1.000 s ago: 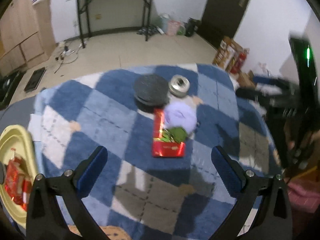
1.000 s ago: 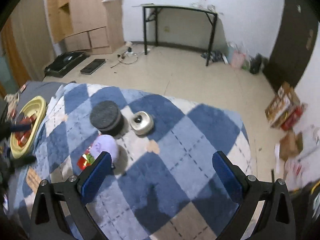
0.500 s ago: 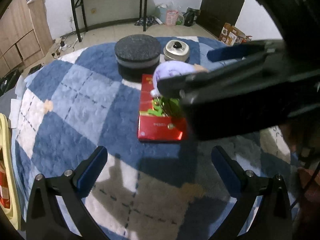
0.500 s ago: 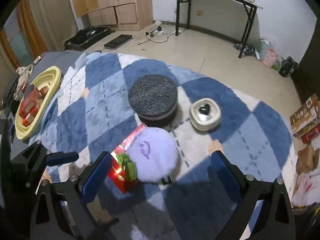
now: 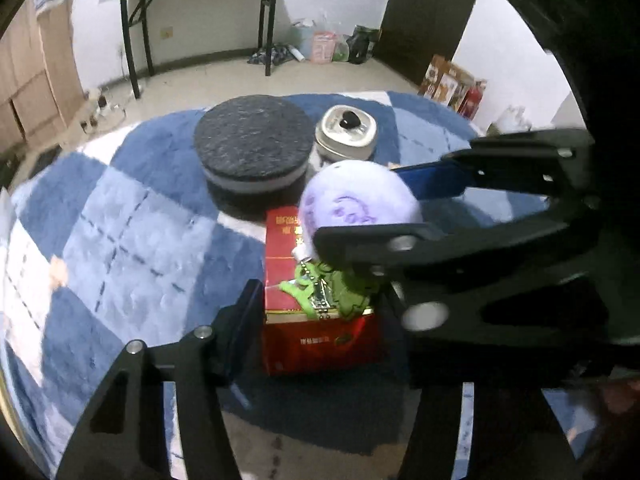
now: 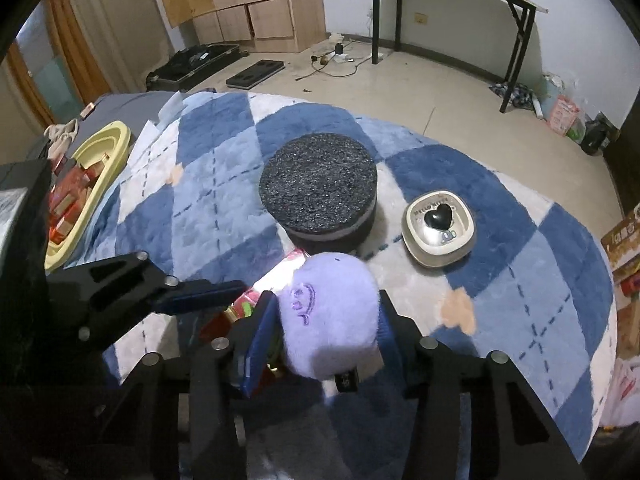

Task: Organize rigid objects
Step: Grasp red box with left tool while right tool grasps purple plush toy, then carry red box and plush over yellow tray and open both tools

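Right wrist view shows the right gripper [image 6: 326,334] with its two blue fingers pressed against the sides of the purple plush ball [image 6: 330,316], so it is pinching it; the ball rests partly on the red box [image 5: 316,304], beside a green keychain [image 5: 320,288]. In the left wrist view the left gripper [image 5: 320,312] brackets the red box; one blue finger [image 5: 244,324] touches its left side, but the other is hidden behind the right tool, so I cannot tell if it grips. My judgement: lift the ball straight up first, slowly, so that the keychain, possibly attached, does not drag; the left should keep the box down. The black round cushion [image 6: 318,188] and the cream tin [image 6: 438,232] stand just behind on the checked rug [image 6: 520,280]; the yellow tray [image 6: 102,160] is well apart, at the left.
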The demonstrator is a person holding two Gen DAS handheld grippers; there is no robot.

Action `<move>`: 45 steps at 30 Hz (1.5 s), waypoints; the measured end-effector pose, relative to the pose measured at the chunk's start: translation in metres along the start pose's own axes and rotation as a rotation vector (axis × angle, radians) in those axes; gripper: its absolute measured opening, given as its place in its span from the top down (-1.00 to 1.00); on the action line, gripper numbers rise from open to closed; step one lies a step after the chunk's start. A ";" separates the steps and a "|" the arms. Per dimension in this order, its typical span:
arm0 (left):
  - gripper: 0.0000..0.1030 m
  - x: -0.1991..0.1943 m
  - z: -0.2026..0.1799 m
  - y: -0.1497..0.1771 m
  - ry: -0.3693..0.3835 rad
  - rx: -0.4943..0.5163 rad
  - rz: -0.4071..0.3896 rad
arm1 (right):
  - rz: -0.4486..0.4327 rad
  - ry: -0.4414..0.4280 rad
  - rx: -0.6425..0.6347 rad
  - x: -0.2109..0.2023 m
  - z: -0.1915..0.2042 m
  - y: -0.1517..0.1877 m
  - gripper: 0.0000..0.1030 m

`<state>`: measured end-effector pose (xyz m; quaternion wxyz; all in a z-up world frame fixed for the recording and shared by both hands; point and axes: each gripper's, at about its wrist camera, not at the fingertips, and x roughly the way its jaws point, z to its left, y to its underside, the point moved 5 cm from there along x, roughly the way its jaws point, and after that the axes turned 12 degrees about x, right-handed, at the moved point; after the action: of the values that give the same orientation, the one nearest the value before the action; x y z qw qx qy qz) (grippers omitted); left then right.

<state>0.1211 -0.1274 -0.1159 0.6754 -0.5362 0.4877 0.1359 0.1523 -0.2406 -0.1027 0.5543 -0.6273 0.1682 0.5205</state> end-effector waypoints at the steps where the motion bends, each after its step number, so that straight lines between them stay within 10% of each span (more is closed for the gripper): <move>1: -0.14 -0.003 0.001 0.001 -0.005 0.010 0.003 | -0.011 -0.001 -0.007 -0.003 0.001 0.000 0.12; 14: -0.14 -0.130 0.093 0.035 -0.101 -0.065 -0.107 | -0.102 -0.070 -0.006 -0.050 0.029 0.003 0.18; 20: -0.14 -0.213 0.197 0.097 -0.296 -0.265 -0.208 | -0.084 -0.212 -0.067 -0.054 0.119 -0.001 0.18; 28: -0.14 -0.263 0.304 0.199 -0.453 -0.532 -0.129 | -0.040 -0.391 -0.152 -0.023 0.276 -0.018 0.18; 45: -0.17 -0.205 0.293 0.261 -0.362 -0.551 -0.018 | 0.114 -0.299 -0.086 0.111 0.385 -0.083 0.17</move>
<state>-0.0129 0.2939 -0.1201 0.5816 -0.6704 0.2999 0.3499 0.0831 0.1624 -0.0929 0.5154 -0.5553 0.0968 0.6455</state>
